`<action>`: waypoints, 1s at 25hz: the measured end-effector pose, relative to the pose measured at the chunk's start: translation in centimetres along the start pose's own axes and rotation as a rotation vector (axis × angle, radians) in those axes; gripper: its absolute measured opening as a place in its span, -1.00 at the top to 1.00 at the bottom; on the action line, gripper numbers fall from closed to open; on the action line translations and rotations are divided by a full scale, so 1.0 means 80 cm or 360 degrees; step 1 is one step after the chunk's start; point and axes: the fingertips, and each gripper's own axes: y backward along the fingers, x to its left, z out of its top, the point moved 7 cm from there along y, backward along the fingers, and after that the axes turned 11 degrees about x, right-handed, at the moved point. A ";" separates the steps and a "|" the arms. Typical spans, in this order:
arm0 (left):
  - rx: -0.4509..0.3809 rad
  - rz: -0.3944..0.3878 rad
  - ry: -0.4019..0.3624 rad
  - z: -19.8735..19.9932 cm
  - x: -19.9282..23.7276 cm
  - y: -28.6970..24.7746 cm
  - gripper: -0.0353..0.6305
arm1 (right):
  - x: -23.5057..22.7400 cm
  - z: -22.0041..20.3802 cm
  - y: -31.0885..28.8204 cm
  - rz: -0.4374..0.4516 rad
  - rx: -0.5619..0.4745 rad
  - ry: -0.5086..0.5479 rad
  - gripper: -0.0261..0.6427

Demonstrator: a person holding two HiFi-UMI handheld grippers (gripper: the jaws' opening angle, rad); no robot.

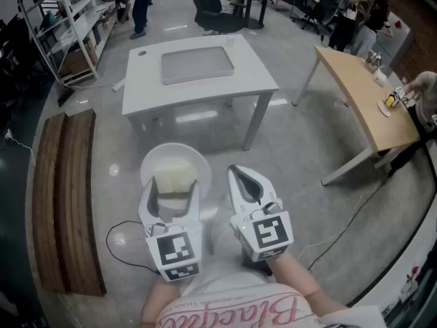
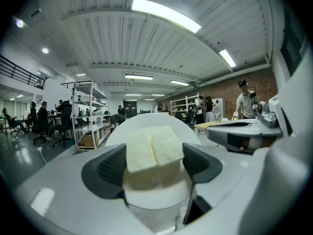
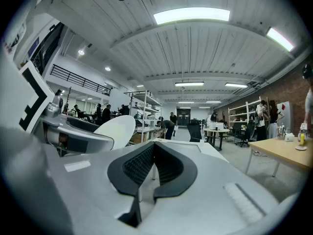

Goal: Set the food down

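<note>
Two pale yellow blocks of food [image 1: 172, 178] [image 2: 153, 152] lie side by side on a round white plate [image 1: 175, 157] [image 2: 146, 124]. My left gripper [image 1: 171, 194] [image 2: 155, 166] is shut on the plate's near part and holds it in the air over the floor, with a dark pad on each side. To its right, my right gripper [image 1: 238, 173] [image 3: 153, 150] is shut, its tips meeting with nothing between them. In the right gripper view the plate [image 3: 115, 131] shows at the left. Ahead stands a white table [image 1: 143, 87] with a grey tray [image 1: 196, 63] on it.
A wooden table [image 1: 358, 91] with small items stands at the right, and a person's arm reaches over it. Wooden benches [image 1: 65, 197] lie at the left, with a black cable [image 1: 117, 246] on the floor. Shelving [image 1: 65, 19], an office chair [image 1: 208, 5] and several people are farther back.
</note>
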 end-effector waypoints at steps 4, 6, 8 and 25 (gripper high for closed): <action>0.0000 -0.0008 0.0001 0.000 -0.003 -0.002 -0.17 | -0.001 0.001 0.000 -0.0010 -0.0020 0.0028 0.92; 0.0000 -0.0012 -0.0001 0.001 -0.004 -0.004 -0.17 | -0.002 -0.001 -0.001 -0.0013 -0.0008 0.0021 0.92; 0.0004 -0.0015 0.0000 0.003 -0.003 -0.008 -0.17 | -0.005 -0.002 -0.003 -0.0018 0.0005 0.0001 0.92; 0.0091 0.0009 -0.0012 0.051 0.013 -0.125 -0.17 | -0.068 0.018 -0.106 0.0072 0.0052 -0.0107 0.92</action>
